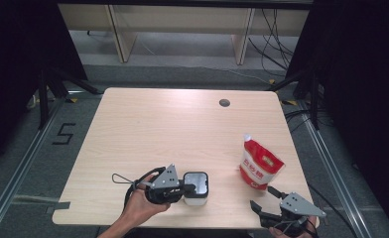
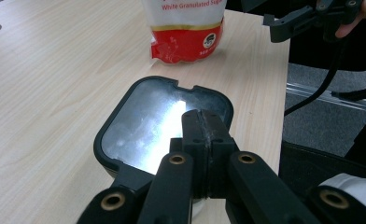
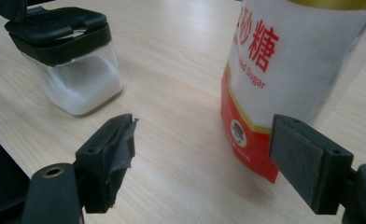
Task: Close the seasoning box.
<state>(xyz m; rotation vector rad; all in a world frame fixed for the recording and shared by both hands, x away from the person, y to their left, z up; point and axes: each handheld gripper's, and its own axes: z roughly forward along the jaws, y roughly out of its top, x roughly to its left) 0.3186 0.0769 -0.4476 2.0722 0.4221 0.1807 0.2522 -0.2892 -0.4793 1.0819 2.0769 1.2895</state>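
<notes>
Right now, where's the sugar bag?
The sugar bag stands upright near the table's right edge in the high view, right of the lidded jar and just beyond the open right hand-held gripper.

Clear square jar [image 1: 196, 188] w/ black lid – upright near table's front edge, part-filled w/ white sugar. Red-and-white sugar bag [image 1: 258, 163] stands upright to its right – well apart.

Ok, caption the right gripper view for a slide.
Open right tool faces the sugar bag, with the sugar jar at left.
</notes>
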